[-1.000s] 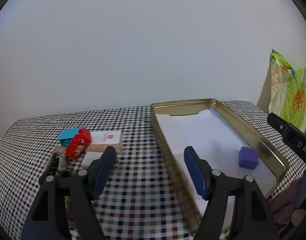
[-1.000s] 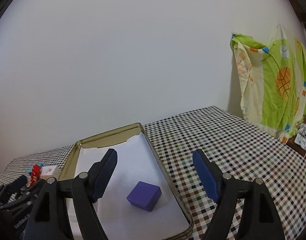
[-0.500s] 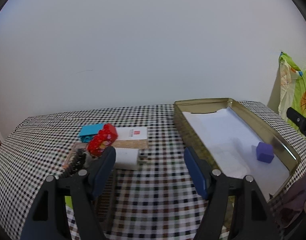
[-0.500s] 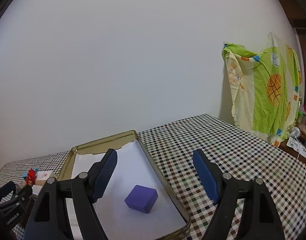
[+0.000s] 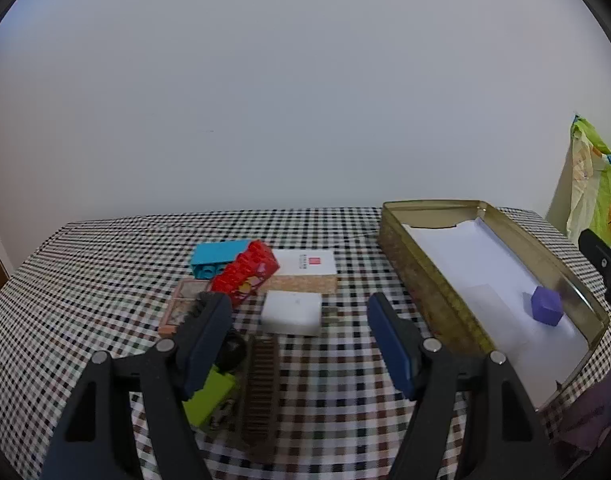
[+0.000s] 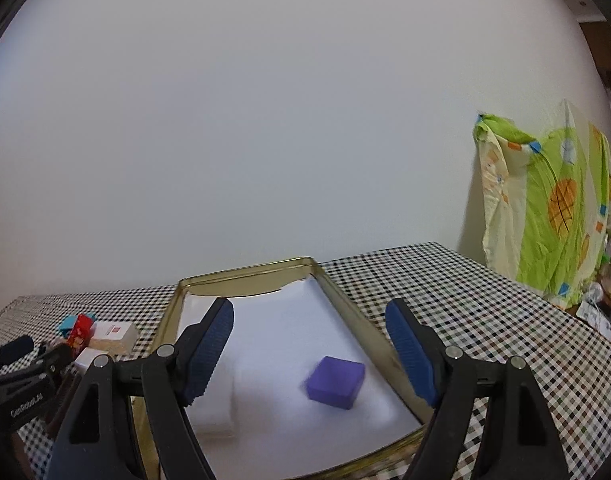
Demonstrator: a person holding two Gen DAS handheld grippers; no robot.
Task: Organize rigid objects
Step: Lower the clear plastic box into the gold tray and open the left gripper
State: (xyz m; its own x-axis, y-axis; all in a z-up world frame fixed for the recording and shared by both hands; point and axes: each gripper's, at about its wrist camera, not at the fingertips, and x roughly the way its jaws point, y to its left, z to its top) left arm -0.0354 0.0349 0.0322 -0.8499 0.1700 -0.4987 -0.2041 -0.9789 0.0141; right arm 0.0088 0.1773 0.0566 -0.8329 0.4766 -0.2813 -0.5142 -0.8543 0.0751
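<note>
A gold tin tray [image 5: 421, 272] lined with white paper holds a purple block [image 5: 546, 311]; it also shows in the right wrist view [image 6: 177, 300] with the block [image 6: 336, 382]. Left of it lies a pile: red brick [image 5: 245, 274], blue brick [image 5: 215, 257], white block [image 5: 292, 313], white card box [image 5: 307, 263], green brick [image 5: 209, 396], brown comb [image 5: 260, 384]. My left gripper [image 5: 299, 340] is open and empty above the pile's near side. My right gripper [image 6: 308, 354] is open and empty above the tray's near end.
A checkered cloth [image 5: 105, 264] covers the table [image 6: 485, 320]. A green patterned cloth [image 6: 545, 208] hangs at the right wall. A pink flat case [image 5: 183, 302] lies by the red brick. Small items [image 6: 601, 308] sit beyond the table's right edge.
My left gripper has swung left from over the tray to the pile of bricks. My right gripper has pulled back slightly from the tray; the purple block stays put.
</note>
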